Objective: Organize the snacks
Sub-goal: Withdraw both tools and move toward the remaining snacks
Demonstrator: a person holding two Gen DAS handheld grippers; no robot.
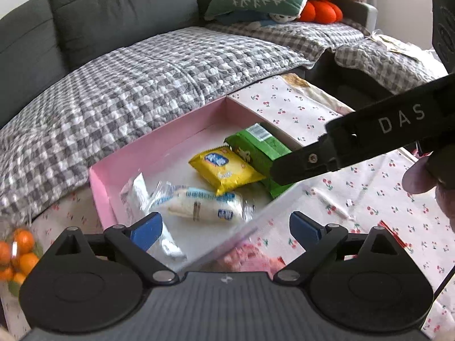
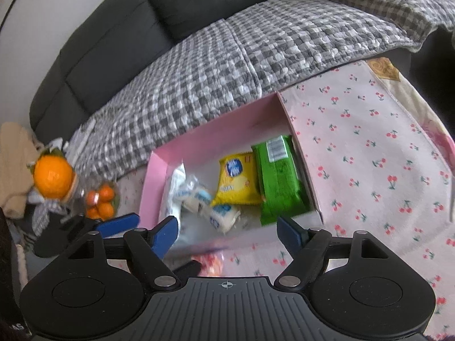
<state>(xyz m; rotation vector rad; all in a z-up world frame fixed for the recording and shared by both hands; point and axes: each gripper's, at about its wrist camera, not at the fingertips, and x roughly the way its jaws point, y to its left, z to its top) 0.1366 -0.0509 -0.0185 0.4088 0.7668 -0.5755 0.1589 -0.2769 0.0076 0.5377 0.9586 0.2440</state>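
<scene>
A shallow pink box [image 1: 170, 139] sits on the cherry-print cloth against the sofa. Inside lie a green packet [image 1: 256, 153], a yellow packet [image 1: 224, 167] and clear-wrapped white snacks [image 1: 204, 206]. My left gripper [image 1: 227, 230] hovers open over the box's near edge, with nothing between its blue pads. One black finger [image 1: 369, 139] of my right gripper reaches in from the right, its tip over the green packet. In the right wrist view my right gripper [image 2: 230, 233] is open above the box [image 2: 216, 136], near the green packet [image 2: 280, 179], the yellow packet [image 2: 239, 182] and the white snacks [image 2: 199, 199].
A pink-red packet [image 1: 250, 255] lies on the cloth just in front of the box. A bag of small oranges [image 2: 101, 199] and a large orange [image 2: 52, 177] sit to the left. The sofa's checked quilt [image 1: 142, 79] runs behind the box. Cherry-print cloth [image 2: 369, 142] spreads to the right.
</scene>
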